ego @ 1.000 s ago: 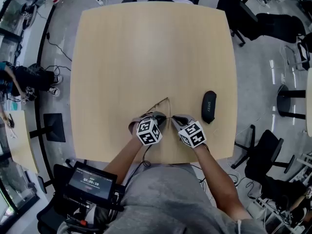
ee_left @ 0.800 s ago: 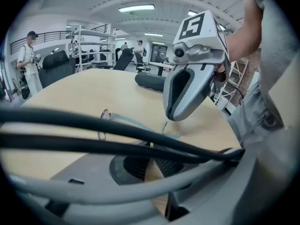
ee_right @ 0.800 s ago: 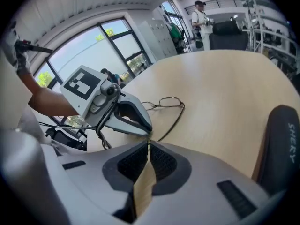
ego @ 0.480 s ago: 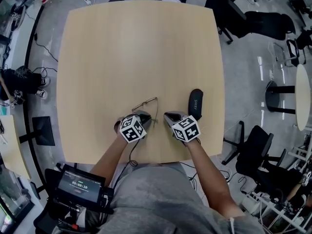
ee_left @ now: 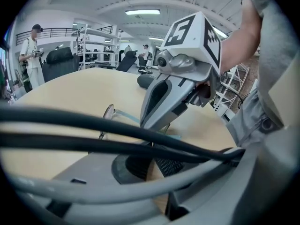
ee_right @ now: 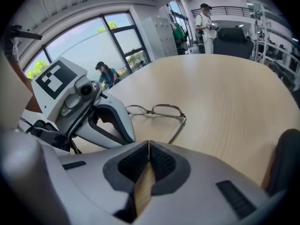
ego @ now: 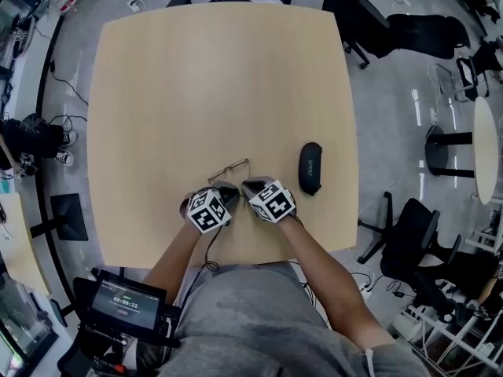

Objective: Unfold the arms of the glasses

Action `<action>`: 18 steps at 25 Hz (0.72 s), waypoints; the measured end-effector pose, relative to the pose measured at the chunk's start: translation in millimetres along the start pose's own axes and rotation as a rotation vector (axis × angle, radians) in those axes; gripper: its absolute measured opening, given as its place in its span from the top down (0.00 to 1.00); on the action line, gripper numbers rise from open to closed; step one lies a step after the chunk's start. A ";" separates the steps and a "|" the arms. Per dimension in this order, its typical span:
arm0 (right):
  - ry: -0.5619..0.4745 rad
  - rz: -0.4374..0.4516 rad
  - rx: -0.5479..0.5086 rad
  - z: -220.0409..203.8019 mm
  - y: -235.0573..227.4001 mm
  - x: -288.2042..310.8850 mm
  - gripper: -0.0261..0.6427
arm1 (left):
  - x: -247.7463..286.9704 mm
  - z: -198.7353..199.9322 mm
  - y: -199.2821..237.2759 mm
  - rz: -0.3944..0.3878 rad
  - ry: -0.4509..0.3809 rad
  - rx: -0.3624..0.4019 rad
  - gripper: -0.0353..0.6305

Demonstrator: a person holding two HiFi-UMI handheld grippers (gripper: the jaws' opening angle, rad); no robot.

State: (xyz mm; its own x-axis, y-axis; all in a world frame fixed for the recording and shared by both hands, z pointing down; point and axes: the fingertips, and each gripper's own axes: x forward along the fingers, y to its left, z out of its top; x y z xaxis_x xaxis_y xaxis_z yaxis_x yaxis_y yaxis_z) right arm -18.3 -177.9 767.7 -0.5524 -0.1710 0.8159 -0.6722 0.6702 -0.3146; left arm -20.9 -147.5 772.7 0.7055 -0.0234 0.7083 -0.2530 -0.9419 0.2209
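Thin metal-framed glasses [ego: 233, 166] lie on the wooden table [ego: 220, 77], lenses away from me. In the right gripper view the glasses [ee_right: 157, 110] show one arm swung out, running back toward my right gripper [ee_right: 149, 146], whose jaws are shut with nothing between them. The other arm is hidden behind my left gripper [ee_right: 93, 114]. In the left gripper view the glasses [ee_left: 110, 110] lie just beyond my left gripper [ee_left: 153, 156]; its jaws look shut and empty, partly behind cables. In the head view the left gripper [ego: 229, 188] and the right gripper [ego: 250, 184] sit side by side just behind the glasses.
A black glasses case [ego: 310, 167] lies to the right of the right gripper. The table's near edge is just behind both grippers. Black office chairs [ego: 409, 30] stand around the far and right sides of the table.
The right gripper has moved left, closer to the left gripper and the glasses' open arm. The glasses stay where they were, beside the case. The head camera has shifted.
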 end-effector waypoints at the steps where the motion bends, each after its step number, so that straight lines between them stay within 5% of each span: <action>1: 0.001 0.000 0.008 -2.6 -1.8 -0.9 0.94 | -0.1 -0.4 -0.7 -0.003 0.000 -0.002 0.93; 18: -0.041 -0.102 0.106 -19.8 -46.3 -29.4 0.94 | -19.9 -29.1 2.3 -0.041 0.072 -0.008 0.93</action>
State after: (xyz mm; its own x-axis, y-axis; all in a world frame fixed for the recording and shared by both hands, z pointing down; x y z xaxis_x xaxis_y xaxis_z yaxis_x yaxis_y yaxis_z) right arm 38.8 -189.6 767.9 -0.4968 -0.2653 0.8263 -0.7729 0.5683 -0.2822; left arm -54.8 -139.4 778.6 0.6661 0.0397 0.7448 -0.2304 -0.9388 0.2561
